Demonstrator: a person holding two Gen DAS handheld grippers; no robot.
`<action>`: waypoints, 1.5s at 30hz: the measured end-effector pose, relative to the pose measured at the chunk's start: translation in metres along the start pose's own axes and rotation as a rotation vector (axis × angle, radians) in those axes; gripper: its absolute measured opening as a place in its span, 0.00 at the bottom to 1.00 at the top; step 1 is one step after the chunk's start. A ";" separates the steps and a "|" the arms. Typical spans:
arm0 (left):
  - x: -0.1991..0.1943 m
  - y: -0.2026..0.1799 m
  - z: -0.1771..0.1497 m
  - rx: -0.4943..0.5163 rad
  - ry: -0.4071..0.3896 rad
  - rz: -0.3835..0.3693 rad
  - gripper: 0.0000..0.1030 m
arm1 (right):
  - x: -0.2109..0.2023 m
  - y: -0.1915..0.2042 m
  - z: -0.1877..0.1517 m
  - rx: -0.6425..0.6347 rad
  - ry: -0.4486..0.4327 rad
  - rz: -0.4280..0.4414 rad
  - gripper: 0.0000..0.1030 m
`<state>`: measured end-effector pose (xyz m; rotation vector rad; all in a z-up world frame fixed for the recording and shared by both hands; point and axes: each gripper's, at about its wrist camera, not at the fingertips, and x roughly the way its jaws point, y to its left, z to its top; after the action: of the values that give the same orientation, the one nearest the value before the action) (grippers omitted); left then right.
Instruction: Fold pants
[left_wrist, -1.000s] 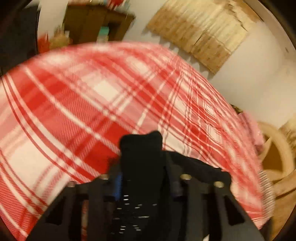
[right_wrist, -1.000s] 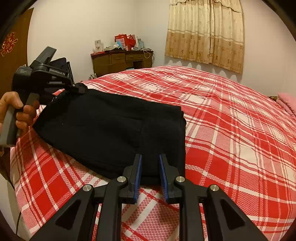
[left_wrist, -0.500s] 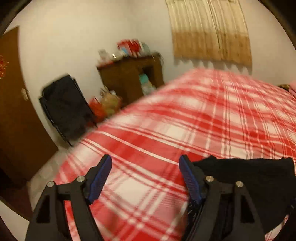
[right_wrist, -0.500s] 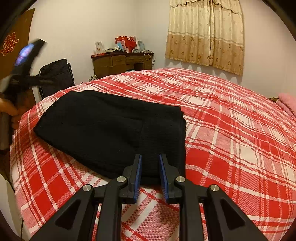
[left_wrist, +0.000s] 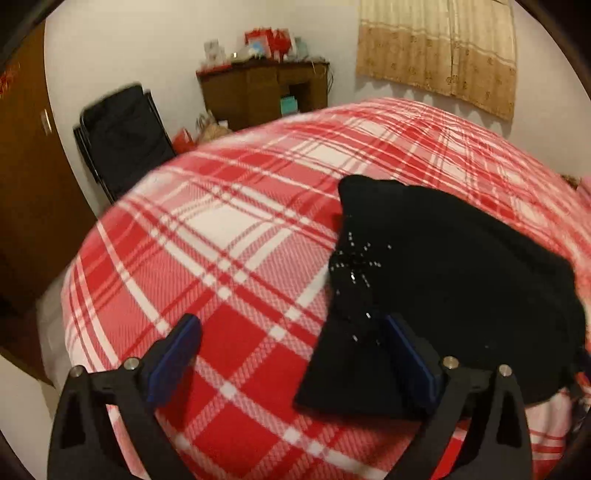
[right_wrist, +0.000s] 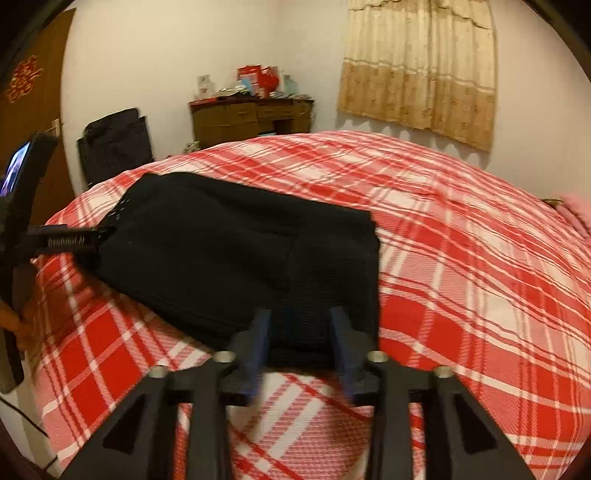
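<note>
Folded black pants (right_wrist: 221, 240) lie flat on the red plaid bed (right_wrist: 461, 258). My right gripper (right_wrist: 301, 334) is at their near edge; its jaws are opening, the fabric edge lies between the pads and neither pad presses on it. In the left wrist view the pants (left_wrist: 461, 277) fill the right side. My left gripper (left_wrist: 291, 350) is still opening and stands wide, with a pants corner just inside its right pad (left_wrist: 410, 362), untouched. In the right wrist view the left gripper (right_wrist: 99, 236) sits at the pants' left end, held by a hand (right_wrist: 14, 321).
The bed's rounded edge drops off at the left (left_wrist: 74, 295). Beyond it stand a black folding chair (left_wrist: 122, 140), a wooden desk (left_wrist: 262, 92) with clutter on top and a brown door (left_wrist: 26, 166). A curtain (right_wrist: 421, 66) hangs on the far wall.
My left gripper let go of the black fabric, opened wide and swung back to face the pants' corner. My right gripper's pads, shut on the near edge before, have parted.
</note>
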<state>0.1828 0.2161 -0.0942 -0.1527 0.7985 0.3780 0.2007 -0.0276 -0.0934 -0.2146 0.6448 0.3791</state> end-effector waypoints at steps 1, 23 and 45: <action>-0.006 0.001 -0.001 0.010 0.000 -0.014 0.97 | 0.000 0.004 0.000 -0.014 0.009 -0.008 0.56; -0.090 -0.029 -0.083 0.193 -0.103 -0.133 0.96 | -0.089 0.030 -0.045 0.385 0.028 0.027 0.65; -0.168 -0.012 -0.077 0.150 -0.305 -0.196 1.00 | -0.178 0.047 -0.033 0.348 -0.219 -0.091 0.67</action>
<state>0.0297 0.1381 -0.0260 -0.0302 0.5023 0.1490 0.0332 -0.0444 -0.0122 0.1283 0.4732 0.1943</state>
